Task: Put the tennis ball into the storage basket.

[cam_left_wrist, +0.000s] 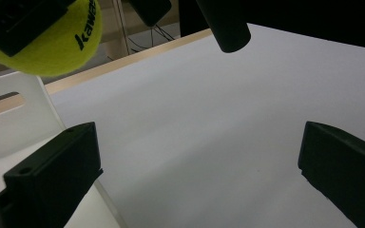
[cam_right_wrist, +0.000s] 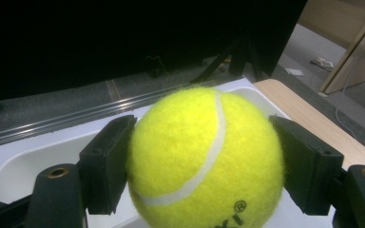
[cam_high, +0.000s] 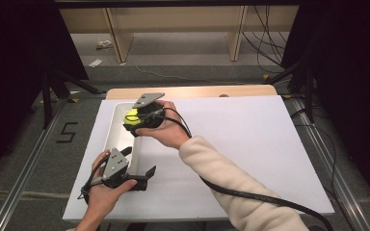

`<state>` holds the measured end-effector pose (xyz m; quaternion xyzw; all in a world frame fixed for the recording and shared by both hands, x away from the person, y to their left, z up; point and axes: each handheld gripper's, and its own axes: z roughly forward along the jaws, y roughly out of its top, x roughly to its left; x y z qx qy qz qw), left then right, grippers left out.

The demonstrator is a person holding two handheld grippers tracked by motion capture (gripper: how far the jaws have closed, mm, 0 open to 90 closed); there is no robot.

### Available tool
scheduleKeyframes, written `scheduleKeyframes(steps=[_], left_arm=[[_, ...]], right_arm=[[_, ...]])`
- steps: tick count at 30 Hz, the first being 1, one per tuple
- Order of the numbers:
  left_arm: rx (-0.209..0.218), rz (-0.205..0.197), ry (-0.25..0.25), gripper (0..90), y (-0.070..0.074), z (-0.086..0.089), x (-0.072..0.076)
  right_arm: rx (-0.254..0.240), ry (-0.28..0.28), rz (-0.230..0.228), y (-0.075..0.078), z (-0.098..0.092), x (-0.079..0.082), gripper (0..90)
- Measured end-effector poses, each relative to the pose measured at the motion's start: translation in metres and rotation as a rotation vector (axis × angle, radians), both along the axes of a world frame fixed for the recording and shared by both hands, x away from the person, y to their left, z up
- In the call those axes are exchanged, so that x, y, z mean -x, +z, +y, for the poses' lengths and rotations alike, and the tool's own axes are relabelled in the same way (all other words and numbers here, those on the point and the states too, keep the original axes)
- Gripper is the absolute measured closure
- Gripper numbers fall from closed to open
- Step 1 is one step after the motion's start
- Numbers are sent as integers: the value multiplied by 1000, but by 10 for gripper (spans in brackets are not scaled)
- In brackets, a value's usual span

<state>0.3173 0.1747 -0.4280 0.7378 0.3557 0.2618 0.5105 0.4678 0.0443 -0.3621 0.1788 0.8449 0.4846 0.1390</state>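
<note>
Right claw (cam_high: pixel 136 123) is clamped on the tennis ball (cam_right_wrist: pixel 204 159), jaws pressing both sides, held upper left of centre in the high view, over the white tray (cam_high: pixel 117 126). Prob. hovering there to drop it in or just lifted out; can't tell which. Left claw (cam_high: pixel 141 169) sits lower left w/ jaws wide apart, nothing between them, likely waiting. Bench (cam_high: pixel 250 144) has a white sheet over a wood top; dark curtains at the sides, grey floor, wooden shelving at the back.

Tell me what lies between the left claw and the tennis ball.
High view: just bare white tray between the left claw and the tennis ball.
</note>
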Motion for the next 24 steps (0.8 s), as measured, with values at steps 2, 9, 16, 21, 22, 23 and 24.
scheduleKeyframes(steps=[2, 9, 16, 21, 22, 23, 24], left_arm=[[-2, 0, 0, 0, 0, 0, 0], [-2, 1, -1, 0, 0, 0, 0], [-2, 0, -1, 0, 0, 0, 0], [-1, -1, -2, 0, 0, 0, 0], [-2, -1, -2, 0, 0, 0, 0], [-3, -1, -3, 0, 0, 0, 0], [-3, -1, -3, 0, 0, 0, 0]], right_arm=[[-1, -1, -1, 0, 1, 0, 276], [-2, 0, 0, -1, 4, -1, 276], [4, 2, -4, 0, 8, -2, 276], [7, 3, -1, 0, 10, -2, 276], [5, 2, -3, 0, 11, -2, 276], [4, 2, -2, 0, 12, -2, 276], [4, 3, -3, 1, 12, -2, 276]])
